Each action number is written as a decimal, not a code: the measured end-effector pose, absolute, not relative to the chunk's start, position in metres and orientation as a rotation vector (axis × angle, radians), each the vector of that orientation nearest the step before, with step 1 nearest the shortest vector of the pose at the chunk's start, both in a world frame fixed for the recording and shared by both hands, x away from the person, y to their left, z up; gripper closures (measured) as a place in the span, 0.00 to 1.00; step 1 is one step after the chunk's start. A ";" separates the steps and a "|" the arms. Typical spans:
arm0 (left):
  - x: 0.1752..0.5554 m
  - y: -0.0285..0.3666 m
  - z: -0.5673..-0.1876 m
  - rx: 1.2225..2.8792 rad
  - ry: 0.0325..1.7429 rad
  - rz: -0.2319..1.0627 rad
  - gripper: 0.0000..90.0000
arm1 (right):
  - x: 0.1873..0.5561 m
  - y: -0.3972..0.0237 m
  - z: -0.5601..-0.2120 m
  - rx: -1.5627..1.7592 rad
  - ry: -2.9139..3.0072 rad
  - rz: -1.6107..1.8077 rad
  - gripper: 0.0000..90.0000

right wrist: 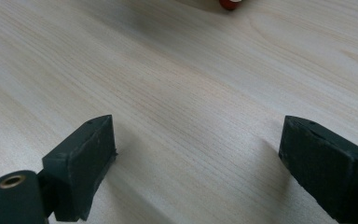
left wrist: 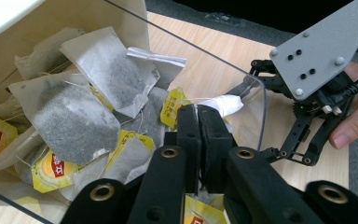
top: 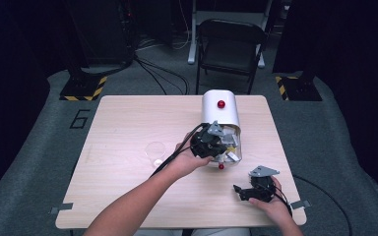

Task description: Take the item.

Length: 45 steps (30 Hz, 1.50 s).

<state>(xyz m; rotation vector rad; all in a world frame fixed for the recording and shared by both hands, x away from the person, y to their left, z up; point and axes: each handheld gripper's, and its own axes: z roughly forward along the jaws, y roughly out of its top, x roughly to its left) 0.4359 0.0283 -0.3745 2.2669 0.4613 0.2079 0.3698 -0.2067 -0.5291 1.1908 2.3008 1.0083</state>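
Handling, tea bag point(left wrist: 223, 105): judged v. light, limp paper sachet, loose leaf inside, thin string + tag. Prob. tears if yanked; strings of neighbouring bags point(left wrist: 70, 126) likely to tangle. Best hold: folded top edge or a corner, not the filled middle. Slow lift advised so neighbours drop off.

Location: white bag at near rim of clear-fronted dispenser box point(left wrist: 135, 28), which sits on table point(top: 128, 128) w/ white domed lid point(top: 220, 109) + red knob point(top: 221, 104). Many more bags heaped inside, yellow tags showing.

L gripper point(left wrist: 199, 114): jaws pressed together, pads meeting w/ almost no gap. White bag lies right at jaw tips, poking out just beyond them; looks pinched by a corner, though amount of paper caught is hard to judge. In high view L gripper point(top: 211, 140) reaches into box mouth.

R gripper point(right wrist: 196, 154): jaws wide apart, nothing between, bare wood below. In high view R gripper point(top: 251, 189) rests near front R of table, apart from box.

Clear plastic cup point(top: 155, 152) stands L of L hand point(top: 189, 160), near; contents not readable.
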 end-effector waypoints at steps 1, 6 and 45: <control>0.436 0.029 -0.374 2.267 0.461 0.205 0.99 | 0.369 -0.206 -0.529 1.200 2.302 1.007 0.11; 0.435 0.030 -0.372 2.260 0.467 0.205 1.00 | 0.370 -0.207 -0.529 1.197 2.302 1.008 0.11; 0.434 0.042 -0.337 2.146 0.469 0.247 1.00 | 0.370 -0.207 -0.529 1.184 2.300 1.010 0.11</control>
